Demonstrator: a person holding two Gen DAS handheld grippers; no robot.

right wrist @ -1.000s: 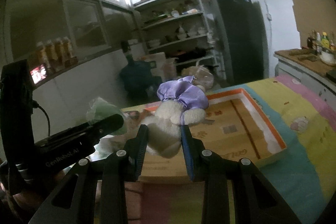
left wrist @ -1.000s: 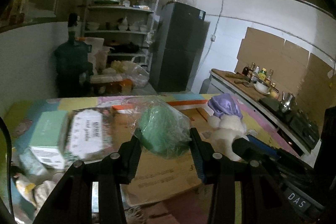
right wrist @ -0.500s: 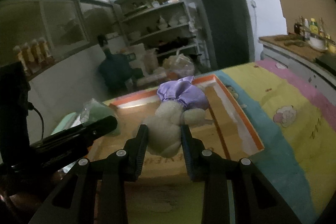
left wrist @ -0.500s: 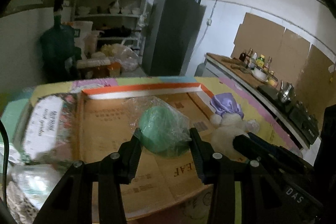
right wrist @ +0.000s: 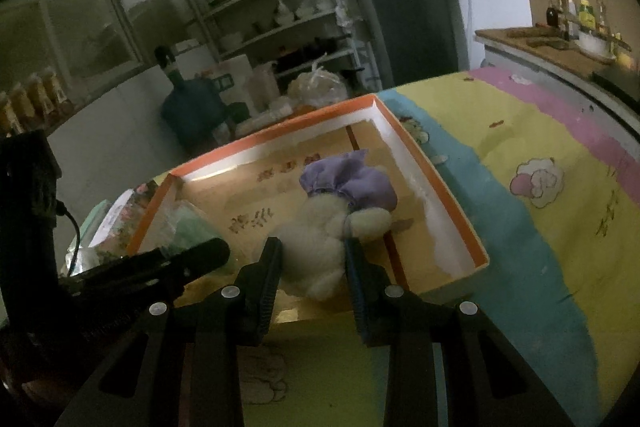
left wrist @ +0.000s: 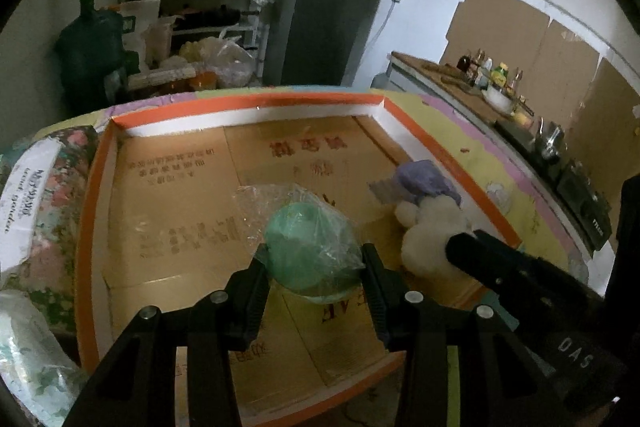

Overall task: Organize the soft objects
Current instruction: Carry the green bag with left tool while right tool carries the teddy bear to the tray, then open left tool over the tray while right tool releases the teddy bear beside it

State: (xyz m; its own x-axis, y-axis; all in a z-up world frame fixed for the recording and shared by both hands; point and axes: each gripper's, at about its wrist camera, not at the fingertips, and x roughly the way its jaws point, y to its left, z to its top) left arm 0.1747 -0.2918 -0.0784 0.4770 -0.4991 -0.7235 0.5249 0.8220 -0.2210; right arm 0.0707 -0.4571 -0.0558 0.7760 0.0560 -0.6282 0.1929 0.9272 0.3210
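Left claw (left wrist: 314, 269) pinches a plastic-wrapped green ball (left wrist: 308, 251), right claw (right wrist: 312, 259) a plush toy (right wrist: 320, 231), its face hidden.

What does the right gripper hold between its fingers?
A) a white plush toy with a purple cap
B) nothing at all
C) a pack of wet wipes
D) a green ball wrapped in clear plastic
A: in the right wrist view the right gripper is shut on the white plush toy with a purple cap, above the orange-rimmed cardboard box.
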